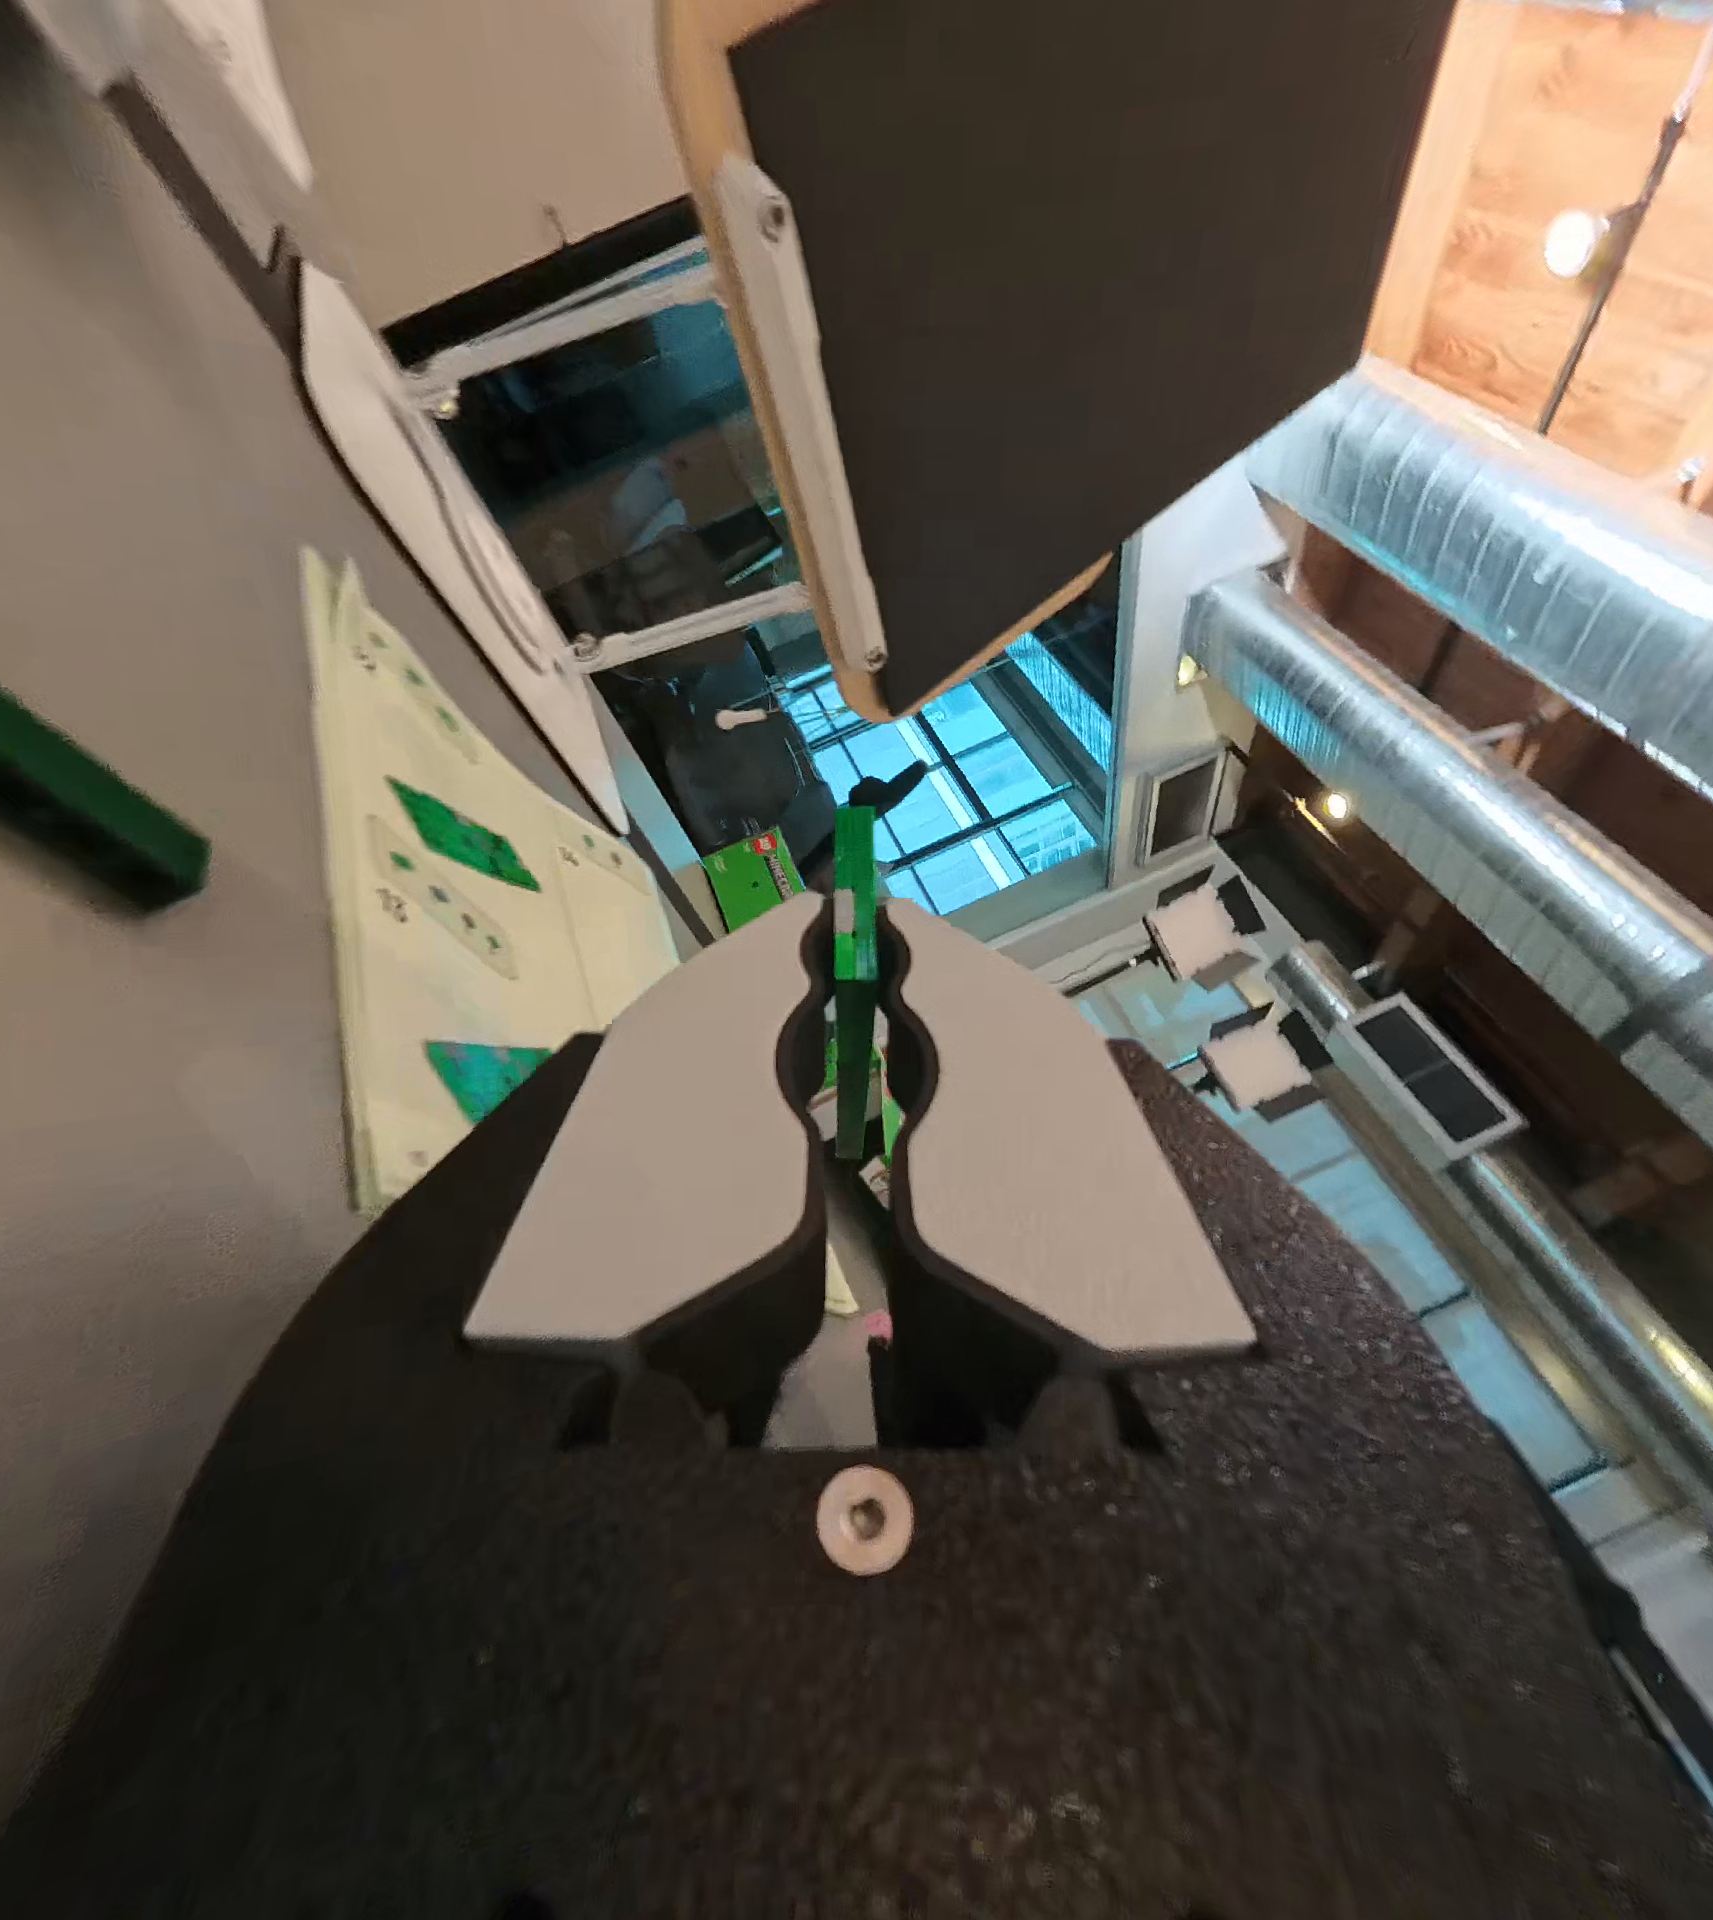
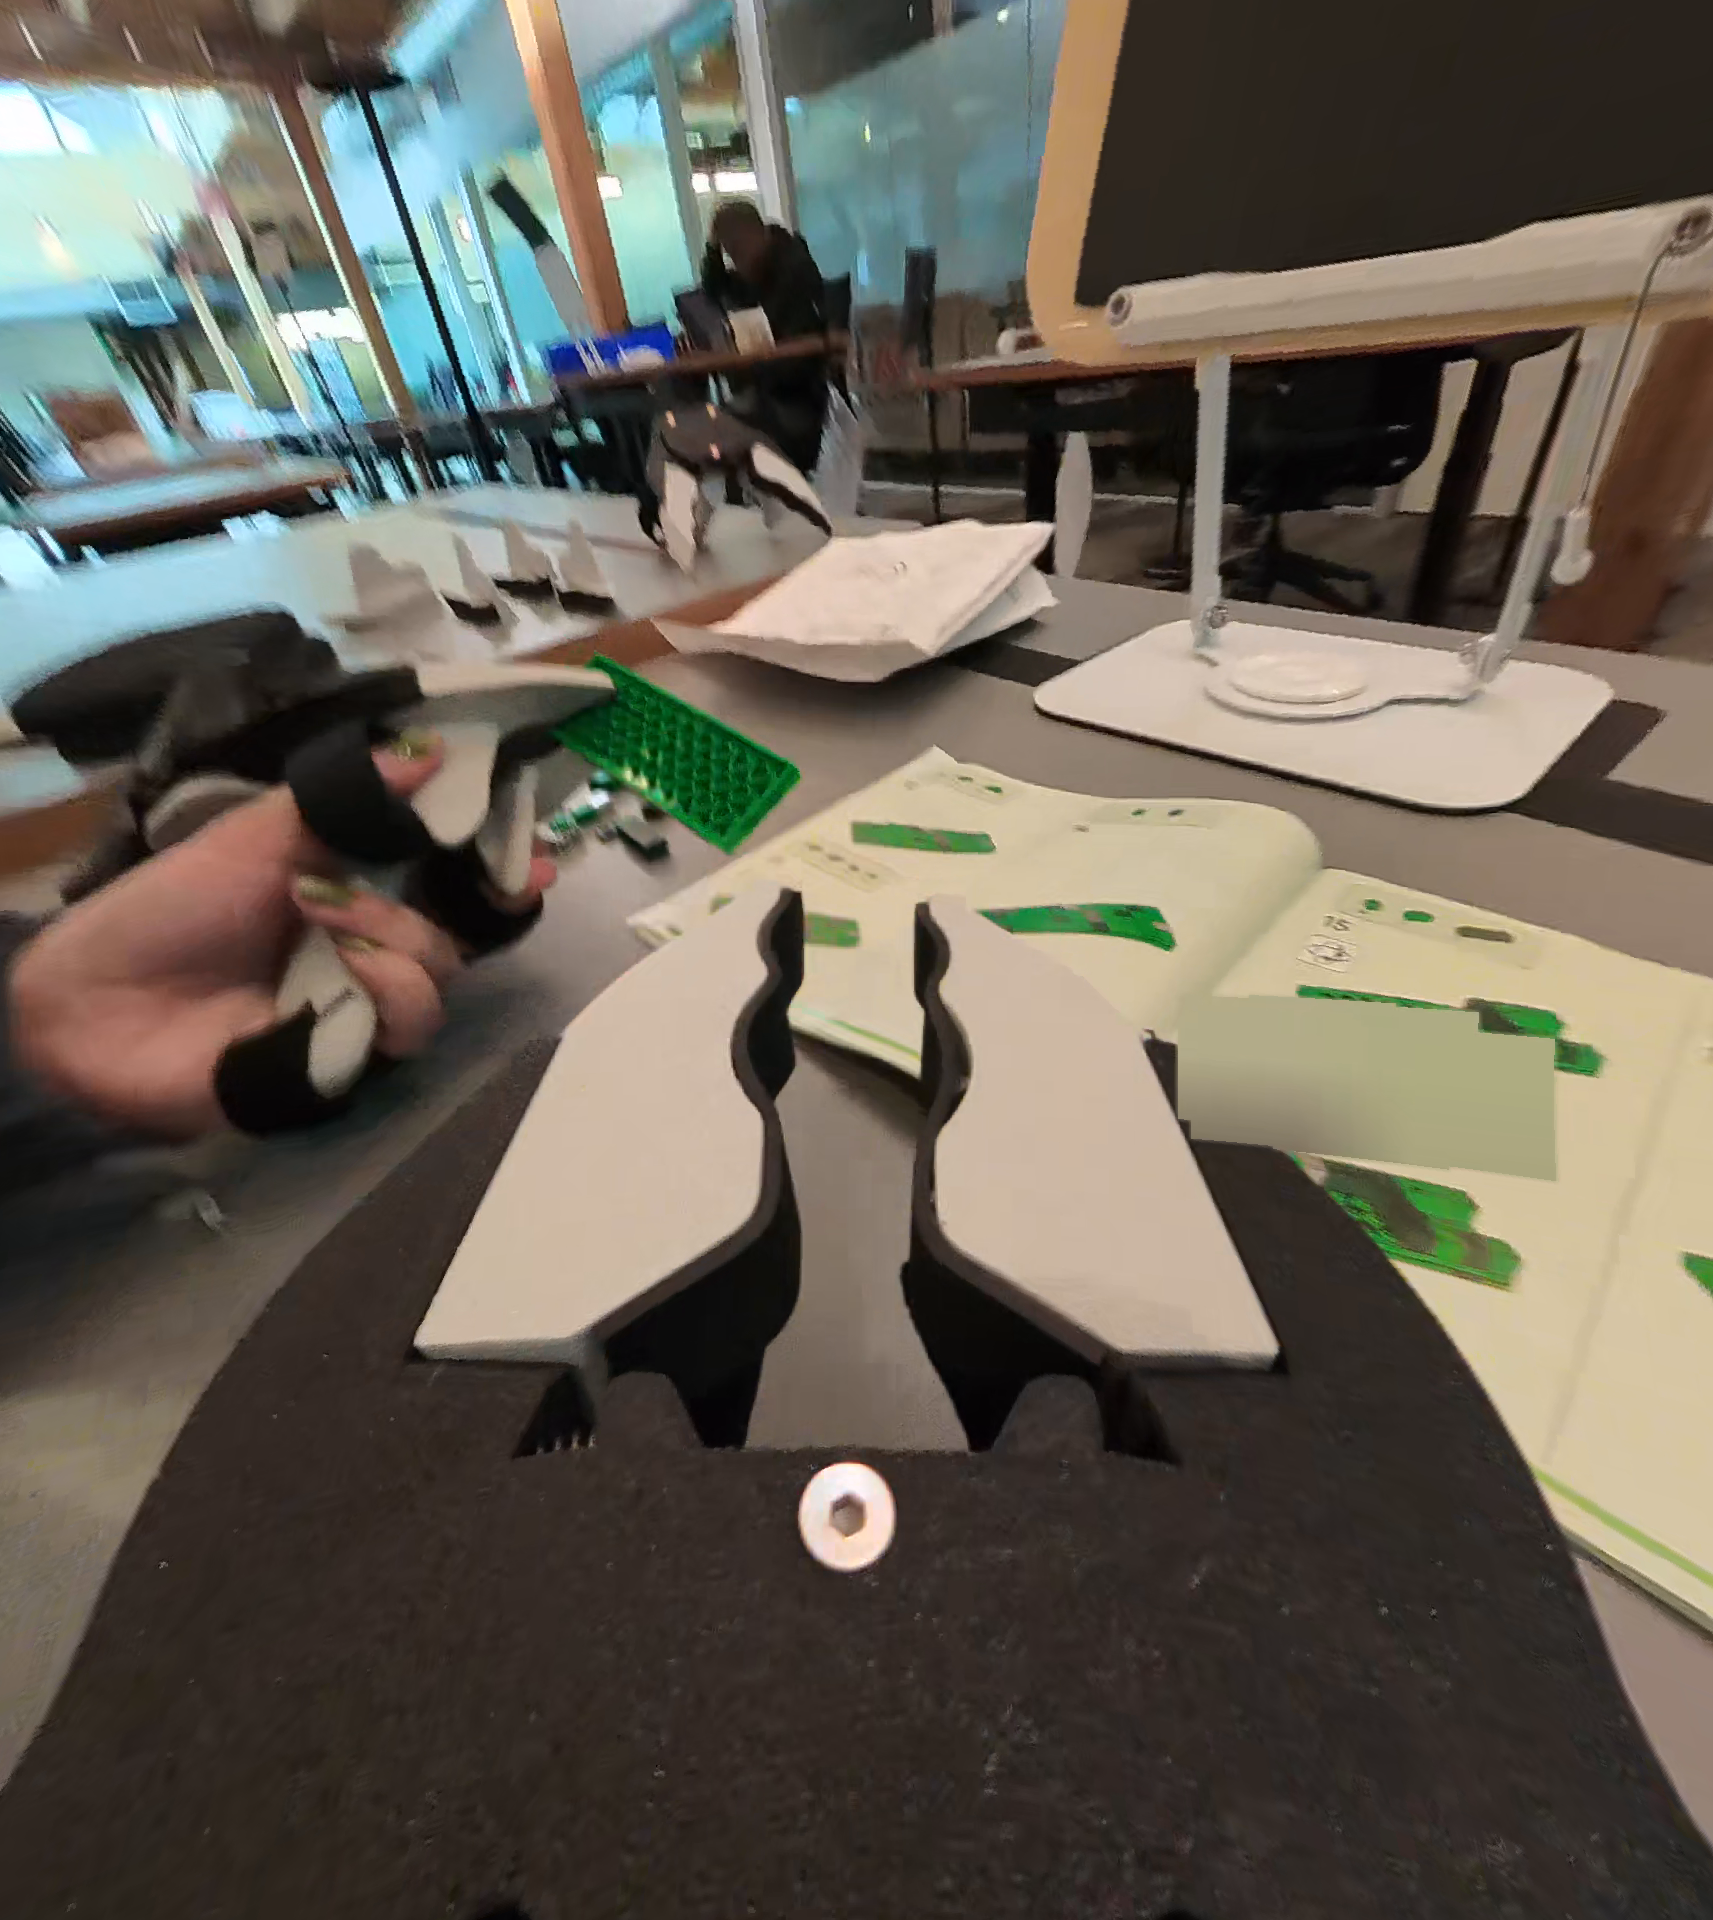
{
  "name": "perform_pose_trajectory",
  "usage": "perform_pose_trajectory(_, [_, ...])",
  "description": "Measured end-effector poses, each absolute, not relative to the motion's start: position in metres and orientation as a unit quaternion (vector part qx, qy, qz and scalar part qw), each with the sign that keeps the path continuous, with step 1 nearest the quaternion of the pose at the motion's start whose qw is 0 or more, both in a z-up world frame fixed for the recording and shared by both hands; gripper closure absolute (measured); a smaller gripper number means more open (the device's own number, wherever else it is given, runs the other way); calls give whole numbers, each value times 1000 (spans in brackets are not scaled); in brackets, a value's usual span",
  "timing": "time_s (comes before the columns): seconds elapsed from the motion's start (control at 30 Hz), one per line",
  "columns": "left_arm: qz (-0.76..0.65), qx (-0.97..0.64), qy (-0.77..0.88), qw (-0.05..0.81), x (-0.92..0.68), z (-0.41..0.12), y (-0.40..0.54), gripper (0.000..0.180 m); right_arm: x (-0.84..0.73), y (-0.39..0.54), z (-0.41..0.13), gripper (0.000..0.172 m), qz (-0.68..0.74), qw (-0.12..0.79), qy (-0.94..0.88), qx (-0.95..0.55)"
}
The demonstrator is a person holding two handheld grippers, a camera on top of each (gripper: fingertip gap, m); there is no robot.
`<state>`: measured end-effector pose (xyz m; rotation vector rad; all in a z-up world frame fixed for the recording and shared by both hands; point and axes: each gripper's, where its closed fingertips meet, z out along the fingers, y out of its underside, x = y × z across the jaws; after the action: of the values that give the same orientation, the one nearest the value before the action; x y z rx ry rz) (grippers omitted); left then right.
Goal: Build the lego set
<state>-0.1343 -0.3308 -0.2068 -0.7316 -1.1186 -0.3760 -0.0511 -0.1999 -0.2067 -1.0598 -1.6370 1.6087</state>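
Observation:
My left gripper [image 1: 857,914] is shut on a flat green studded plate [image 1: 854,883], seen edge-on between the fingertips and sticking out past them. The right wrist view shows the same gripper [image 2: 561,707], held in a hand [image 2: 208,956] and tilted on its side, clamping one end of the green plate [image 2: 675,764] above the grey table [image 2: 935,717]. My right gripper [image 2: 857,914] is open with nothing between its fingers. It hovers over the near left edge of an open instruction booklet [image 2: 1091,831].
Small loose pieces [image 2: 613,821] lie on the table under the plate. A white stand base [image 2: 1351,717] carries a dark panel [image 2: 1454,125] at the back right. White paper bags [image 2: 883,603] lie behind. Dark green bricks [image 1: 52,790] and a green box [image 1: 758,873] show in the left wrist view. My hands' fingertips stand some 15 centimeters from each other.

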Motion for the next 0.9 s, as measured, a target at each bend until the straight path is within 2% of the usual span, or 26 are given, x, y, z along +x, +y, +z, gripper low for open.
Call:
perform_pose_trajectory(0.23, [-217, -297, -551, 749, -139, -223, -333, 175, -29, -208, -220, 161, 530, 363, -687, -341])
perform_pose_trajectory(0.4, [-253, -312, -555, 728, -137, -228, -326, 174, -10, -221, -243, 161, 439, 313, -779, -319])
perform_pose_trajectory(0.6, [-294, -354, -548, 699, -129, -234, -310, 174, 12, -231, -254, 161, 396, 231, -830, -318])
perform_pose_trajectory(0.73, [-331, -390, -522, 682, -123, -232, -299, 175, 4, -219, -264, 161, 359, 249, -828, -351])
perform_pose_trajectory(0.9, [-391, -455, -465, 652, -117, -229, -292, 174, 0, -227, -278, 163, 359, 220, -822, -382])
